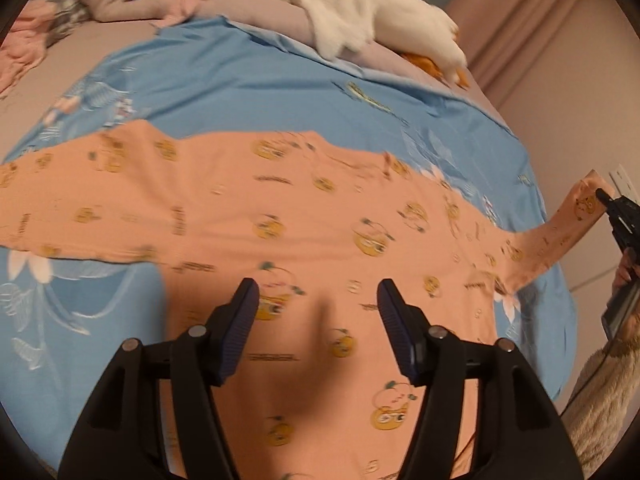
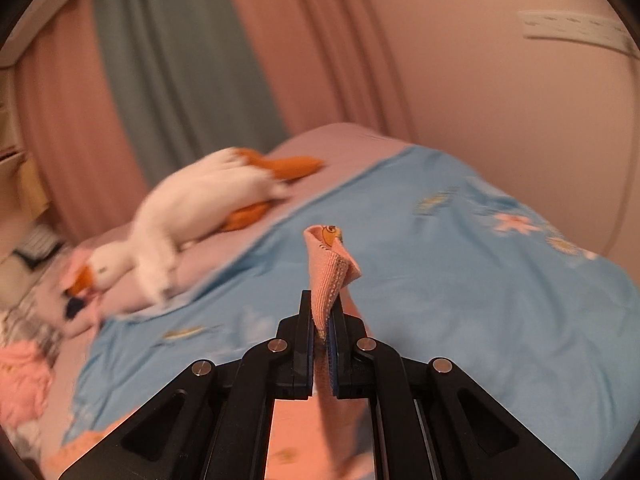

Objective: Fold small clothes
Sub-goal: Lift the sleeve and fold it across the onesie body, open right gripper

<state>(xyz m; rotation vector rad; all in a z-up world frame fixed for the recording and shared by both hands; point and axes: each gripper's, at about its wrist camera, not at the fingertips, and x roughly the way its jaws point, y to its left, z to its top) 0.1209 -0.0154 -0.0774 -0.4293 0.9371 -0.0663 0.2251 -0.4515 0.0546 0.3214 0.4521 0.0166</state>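
A: Where's the garment?

B: Spread flat on the blue quilt [image 1: 248,80]: a peach printed top [image 1: 320,216], one sleeve out toward nine o'clock in the left wrist view, the other lifted off the bed at three o'clock.

A: Handling?

B: Looks light, soft and limp, probably a thin knit. Should drape and sag wherever unsupported, and could slide a little on the smooth quilt. Best taken at hems, cuffs or shoulder seams, where doubled fabric gives more to pinch.

A: Right gripper [image 2: 321,322]?

B: Clamped on the sleeve cuff [image 2: 330,264], fingers pressed together with the ribbed edge curling up at twelve o'clock above the tips. Also visible far at three o'clock in the left view, holding that sleeve up off the bed.

A: Left gripper [image 1: 318,300]?

B: Spread wide, holding nothing. Hovering over the body of the top, pads [image 1: 240,320] apparently clear of the cloth, though contact hard to judge.

A: Anything else about?

B: Plush goose [image 1: 352,12] at twelve o'clock, well apart from the top.
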